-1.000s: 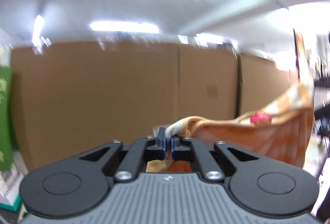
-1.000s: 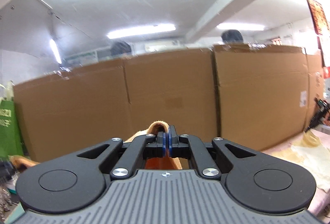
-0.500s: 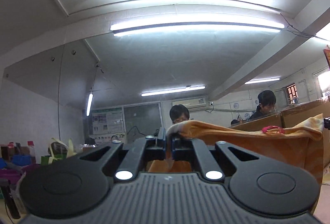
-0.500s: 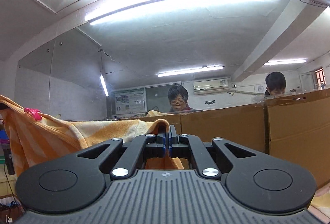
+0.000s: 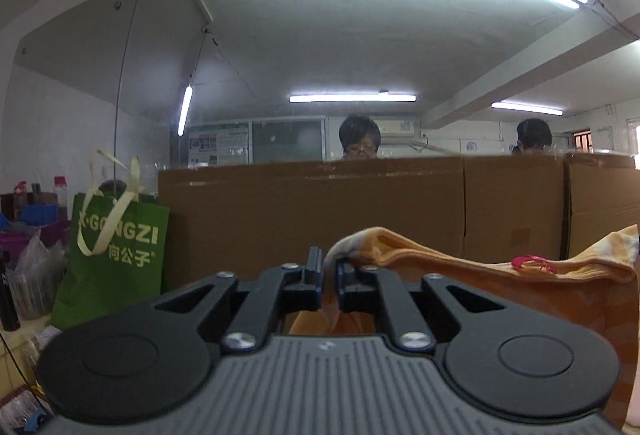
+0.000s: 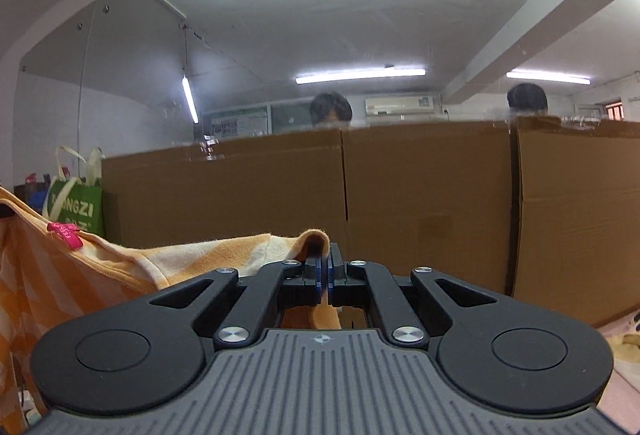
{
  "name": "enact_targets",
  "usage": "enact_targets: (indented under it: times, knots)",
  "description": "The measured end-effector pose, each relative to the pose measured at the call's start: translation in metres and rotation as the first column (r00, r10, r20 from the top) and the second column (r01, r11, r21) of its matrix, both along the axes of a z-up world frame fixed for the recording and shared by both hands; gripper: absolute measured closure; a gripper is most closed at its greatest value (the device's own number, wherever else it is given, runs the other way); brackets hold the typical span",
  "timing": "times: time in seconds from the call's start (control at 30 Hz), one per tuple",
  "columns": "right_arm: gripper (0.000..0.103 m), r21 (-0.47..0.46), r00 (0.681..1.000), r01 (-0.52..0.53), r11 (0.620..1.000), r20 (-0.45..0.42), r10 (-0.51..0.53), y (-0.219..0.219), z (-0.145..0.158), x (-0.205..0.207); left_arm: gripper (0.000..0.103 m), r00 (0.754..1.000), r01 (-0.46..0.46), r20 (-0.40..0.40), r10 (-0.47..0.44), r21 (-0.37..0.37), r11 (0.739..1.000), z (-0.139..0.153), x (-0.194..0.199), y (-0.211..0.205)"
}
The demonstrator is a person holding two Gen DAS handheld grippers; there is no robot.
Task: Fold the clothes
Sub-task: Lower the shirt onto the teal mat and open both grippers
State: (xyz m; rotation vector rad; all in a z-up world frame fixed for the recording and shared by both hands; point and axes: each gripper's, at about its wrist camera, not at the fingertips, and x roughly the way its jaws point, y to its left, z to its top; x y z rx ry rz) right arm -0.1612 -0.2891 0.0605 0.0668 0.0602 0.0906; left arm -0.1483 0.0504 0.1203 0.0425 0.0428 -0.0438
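The left gripper point(image 5: 329, 269) points level, its black linkage arms spread symmetrically behind the two fingers point(image 5: 314, 267). Its jaws are opening: a narrow gap shows between them, and an edge of the orange striped garment point(image 5: 472, 271) runs through that gap, draped over the right-hand finger. The right gripper point(image 6: 325, 269) also points level, at about the same height. Its blue-padded fingers point(image 6: 316, 271) are pressed together, pinching a fold of the same garment, whose edge curls up over the fingertips and hangs below them.
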Motion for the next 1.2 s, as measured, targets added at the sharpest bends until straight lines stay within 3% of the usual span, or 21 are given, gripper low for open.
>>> enact_targets:
  times: [0.13,0.27,0.4,0.57,0.67,0.87,1.0,1.13,1.2]
  knots:
    - [0.1,-0.036,0.991,0.035,0.999,-0.129,-0.039,0.012,-0.046,0.071,0.094,0.991,0.007,-0.137,-0.006,0.007,1.0,-0.047,0.091,0.005]
    - [0.1,-0.073,0.961,0.102,0.992,-0.251,-0.117,0.021,-0.097,0.158,0.094,0.96,0.055,-0.275,-0.051,0.005,0.998,-0.101,0.197,0.006]
    - [0.1,-0.095,0.903,0.158,0.983,-0.388,-0.183,0.023,-0.154,0.243,0.094,0.906,0.09,-0.417,-0.076,0.015,0.996,-0.168,0.292,0.002]
    - [0.1,-0.136,0.799,0.212,0.968,-0.545,-0.252,0.026,-0.228,0.323,0.095,0.823,0.127,-0.563,-0.081,0.044,0.991,-0.25,0.375,-0.007]
    - [0.1,-0.177,0.759,0.218,0.96,-0.588,-0.281,0.032,-0.259,0.351,0.095,0.787,0.136,-0.61,-0.087,0.034,0.99,-0.285,0.406,-0.01]
    - [0.1,-0.213,0.736,0.229,0.95,-0.601,-0.312,0.037,-0.279,0.372,0.095,0.769,0.134,-0.628,-0.119,-0.023,0.991,-0.307,0.428,-0.01]
    - [0.101,-0.173,0.74,0.272,0.947,-0.591,-0.32,0.032,-0.275,0.368,0.095,0.773,0.132,-0.62,-0.137,-0.055,0.99,-0.305,0.429,-0.003]
    - [0.1,-0.123,0.761,0.32,0.939,-0.557,-0.333,0.028,-0.259,0.354,0.095,0.806,0.104,-0.575,-0.142,-0.099,0.99,-0.287,0.421,0.011]
    - [0.1,-0.107,0.76,0.337,0.936,-0.556,-0.337,0.025,-0.258,0.353,0.095,0.811,0.101,-0.571,-0.13,-0.082,0.992,-0.291,0.426,0.011]
